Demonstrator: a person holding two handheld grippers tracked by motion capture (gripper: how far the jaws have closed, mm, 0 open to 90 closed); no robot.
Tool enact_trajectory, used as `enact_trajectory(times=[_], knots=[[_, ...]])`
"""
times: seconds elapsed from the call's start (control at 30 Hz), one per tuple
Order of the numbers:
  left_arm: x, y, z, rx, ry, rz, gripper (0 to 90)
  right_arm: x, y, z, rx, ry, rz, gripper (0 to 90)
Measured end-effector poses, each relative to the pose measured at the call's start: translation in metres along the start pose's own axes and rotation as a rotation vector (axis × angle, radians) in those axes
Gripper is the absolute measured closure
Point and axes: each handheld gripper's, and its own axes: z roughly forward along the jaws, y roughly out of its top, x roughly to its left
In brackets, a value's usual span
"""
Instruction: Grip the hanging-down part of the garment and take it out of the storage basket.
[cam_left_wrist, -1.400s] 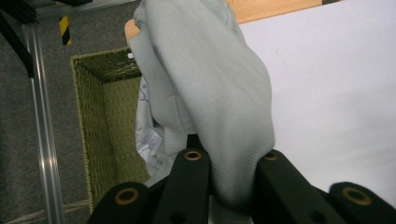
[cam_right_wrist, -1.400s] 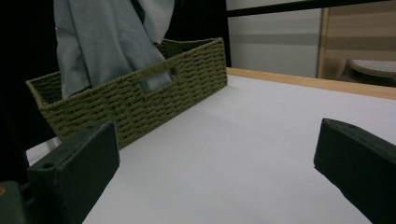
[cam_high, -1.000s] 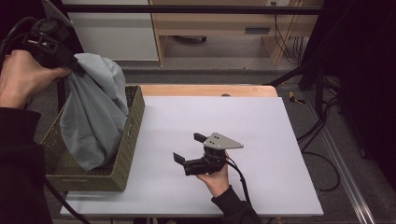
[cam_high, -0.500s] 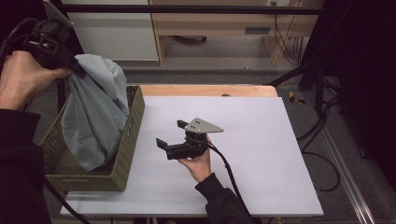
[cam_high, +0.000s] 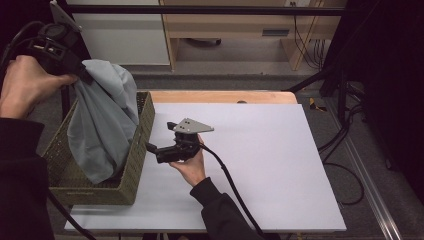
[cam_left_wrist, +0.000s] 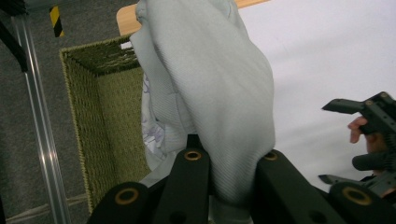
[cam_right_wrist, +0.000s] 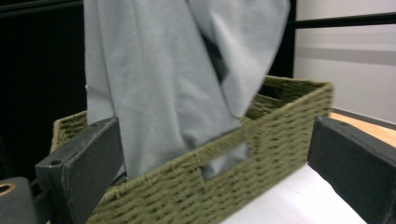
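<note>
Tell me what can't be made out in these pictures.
- Basket floor: high view and left gripper view, hidden by the hanging grey cloth.
- Whether anything else lies in the basket: covered by the cloth.
- Pale printed patch inside the cloth folds: left gripper view, too small and creased to identify.
- Left tongs tips: buried in the cloth.
- Cloth top: right gripper view, cut off by the upper edge.

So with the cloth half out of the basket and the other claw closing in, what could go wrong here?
1. The left claw pinches only a bunched top of the cloth; it might slip free.
2. The cloth's lower end sits in the basket; lifting could drag or tip it.
3. The open right claw is close to the basket wall and may knock it.
</note>
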Motion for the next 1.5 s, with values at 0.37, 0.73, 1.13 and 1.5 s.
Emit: enact_trajectory(times=[0.37,0.73,1.13,1.5], knots=[[-0.002,0.002,0.001,0.001,-0.004,0.007,86.7,0.015,0.002,0.042,0.040,0.052,-0.026,3.6],[-0.005,0.002,0.002,-0.001,-0.006,0.018,86.8,0.024,-0.006,0.082,0.076,0.048,-0.018,4.1],[-0.006,0.001,-0.001,-0.009,-0.006,0.027,86.8,0.022,-0.016,0.113,0.166,0.033,-0.013,30.7],[-0.003,-0.002,0.000,-0.015,-0.008,0.020,86.8,0.016,-0.014,0.107,0.206,0.057,-0.026,85.4]])
